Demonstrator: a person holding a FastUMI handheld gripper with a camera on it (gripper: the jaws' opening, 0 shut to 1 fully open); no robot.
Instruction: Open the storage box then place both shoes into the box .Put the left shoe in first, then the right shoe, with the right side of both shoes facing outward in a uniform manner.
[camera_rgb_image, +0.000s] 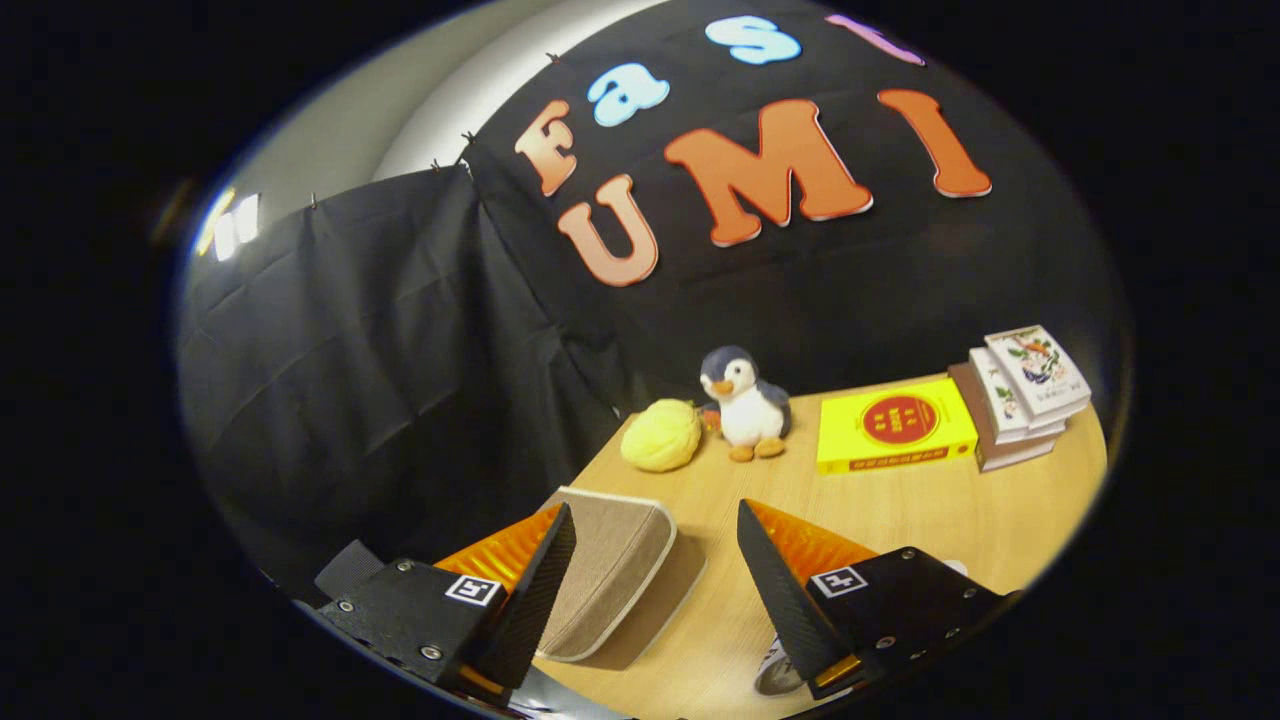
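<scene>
Two fingers of the gripper (655, 585) are held apart, nothing gripped. The fabric storage box (610, 580) between them is judged unopened; its lid must be lifted first.

- Staged recording booth, not a lived-in room: black cloth (400, 330) pinned up as walls on two sides, plain pale wall (420, 90) visible above it.
- Light wood tabletop (900, 510) dressed with props: penguin plush (745, 400), yellow knitted ball (662, 434), yellow book (895, 425) lying flat, small stack of books (1020, 395).
- Beige fabric storage box (610, 580) sits on the tabletop near the front.
- Claw (655, 575) hangs over the tabletop, fingers spread apart, nothing between them.
- Bright lamp glare (232, 225) beyond the cloth edge.
</scene>
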